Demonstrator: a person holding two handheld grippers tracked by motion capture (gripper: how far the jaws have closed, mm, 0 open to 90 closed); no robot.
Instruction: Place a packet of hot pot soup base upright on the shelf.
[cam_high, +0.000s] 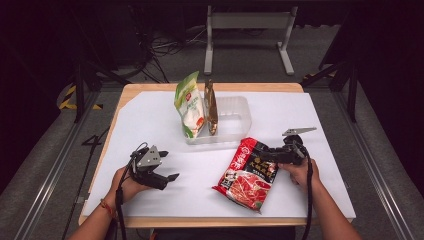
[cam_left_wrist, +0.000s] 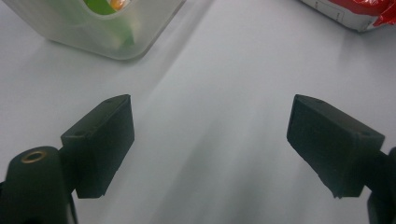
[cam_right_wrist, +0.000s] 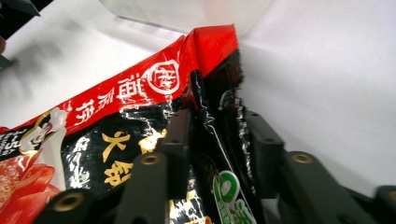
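Two packets (cam_high: 197, 105) in tub (cam_high: 235, 117), pouch (cam_high: 247, 175) before it

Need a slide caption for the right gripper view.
Right hand-held gripper pinching the edge of a red-and-black food packet on the white table.

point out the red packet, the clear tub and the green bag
red packet (cam_high: 248, 175), high view, middle of its front
clear tub (cam_high: 234, 111), high view, bare floor inside
green bag (cam_high: 189, 105), high view, its upper face

three packets (cam_high: 248, 172), one clear tub (cam_high: 235, 120), two grippers (cam_high: 167, 177) on one table (cam_high: 150, 120).
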